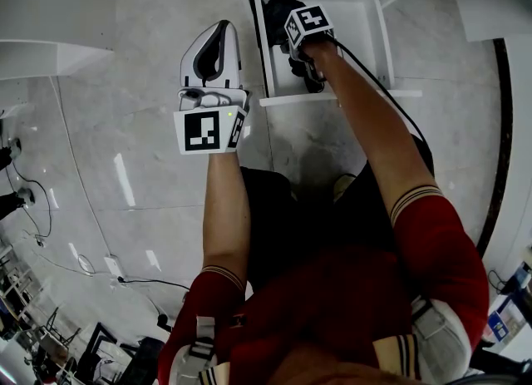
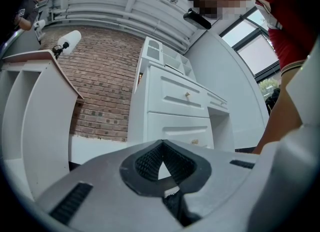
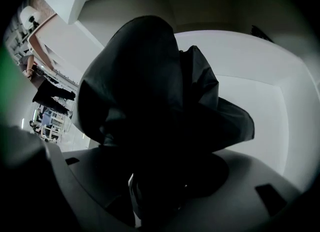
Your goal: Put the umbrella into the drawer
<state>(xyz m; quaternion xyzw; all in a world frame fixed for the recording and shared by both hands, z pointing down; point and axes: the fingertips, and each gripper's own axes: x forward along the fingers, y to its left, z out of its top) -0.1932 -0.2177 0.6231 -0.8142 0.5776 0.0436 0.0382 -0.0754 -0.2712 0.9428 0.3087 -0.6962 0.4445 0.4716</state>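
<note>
The white drawer (image 1: 366, 30) stands pulled open at the top of the head view. The black folded umbrella (image 1: 278, 7) lies along its left side. My right gripper (image 1: 306, 71) reaches steeply down into the drawer, and its jaws are closed around the umbrella's bunched black fabric (image 3: 150, 90), which fills most of the right gripper view. My left gripper (image 1: 219, 32) hovers left of the drawer over the floor. Its jaws are shut with nothing between them, the tips (image 2: 162, 145) meeting in the left gripper view.
The drawer's front panel (image 1: 332, 98) juts out toward my legs. A white cabinet with knobbed drawers (image 2: 180, 95) and a brick wall (image 2: 100, 75) lie ahead of the left gripper. A white shelf unit (image 1: 41, 51) stands at the left on the marble floor (image 1: 141, 125).
</note>
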